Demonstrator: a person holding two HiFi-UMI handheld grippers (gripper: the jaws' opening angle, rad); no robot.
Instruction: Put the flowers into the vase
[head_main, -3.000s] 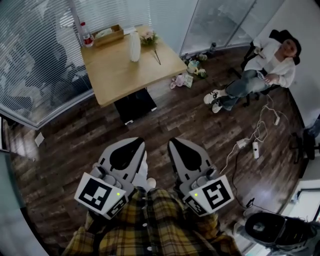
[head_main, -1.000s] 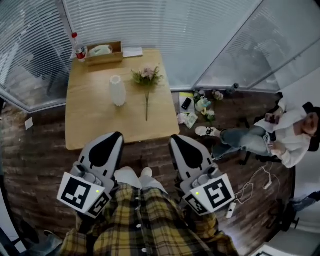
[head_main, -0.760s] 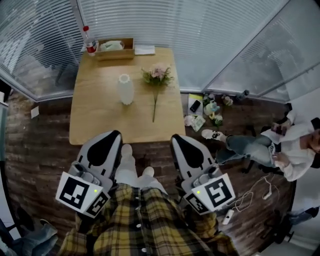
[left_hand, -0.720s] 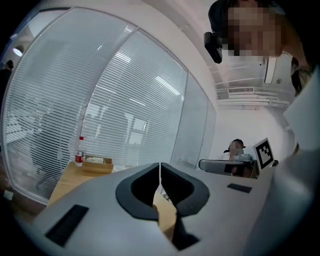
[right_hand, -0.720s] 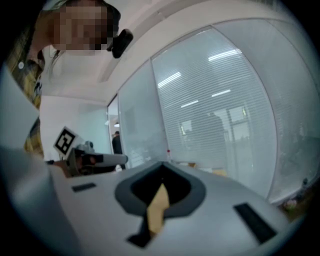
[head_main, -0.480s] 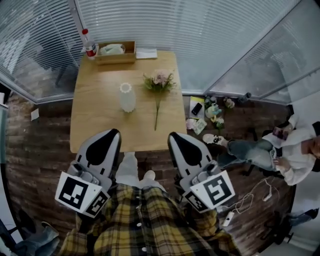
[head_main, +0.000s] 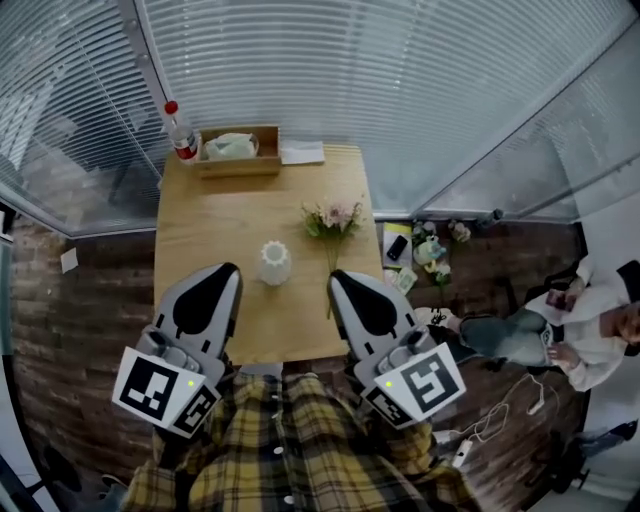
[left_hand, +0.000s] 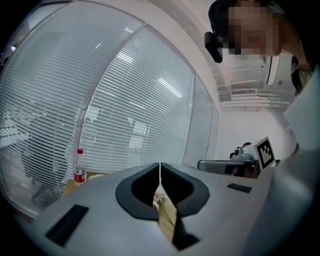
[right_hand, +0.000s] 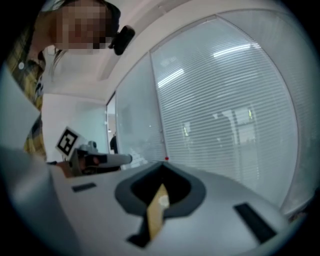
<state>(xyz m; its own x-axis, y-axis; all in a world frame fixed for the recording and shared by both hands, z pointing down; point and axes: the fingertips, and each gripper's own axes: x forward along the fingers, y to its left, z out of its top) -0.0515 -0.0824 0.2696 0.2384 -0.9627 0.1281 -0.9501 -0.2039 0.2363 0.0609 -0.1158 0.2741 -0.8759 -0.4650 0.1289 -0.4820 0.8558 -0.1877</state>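
A white vase (head_main: 274, 262) stands upright on the wooden table (head_main: 205, 235). A bunch of pink flowers (head_main: 334, 217) lies flat to the right of the vase, its stem pointing toward me. My left gripper (head_main: 228, 268) is shut and empty, over the table's near edge just left of the vase. The right gripper (head_main: 335, 275) is also shut and empty, its tip by the end of the stem. In the left gripper view the gripper (left_hand: 160, 164) shows its jaws meeting, with the flowers (left_hand: 158, 198) glimpsed behind them. Behind the meeting jaws of the gripper (right_hand: 162, 164) in the right gripper view, the vase (right_hand: 162, 202) is glimpsed.
A wooden box (head_main: 238, 151), a red-capped bottle (head_main: 179, 132) and a sheet of paper (head_main: 302, 153) sit at the table's far edge against glass walls with blinds. Small things (head_main: 432, 252) lie on the floor right of the table. A person (head_main: 585, 330) sits at the far right.
The table has come closer in the head view. Both shut grippers, earlier over the floor, now reach over the table's near edge beside the vase and the stem.
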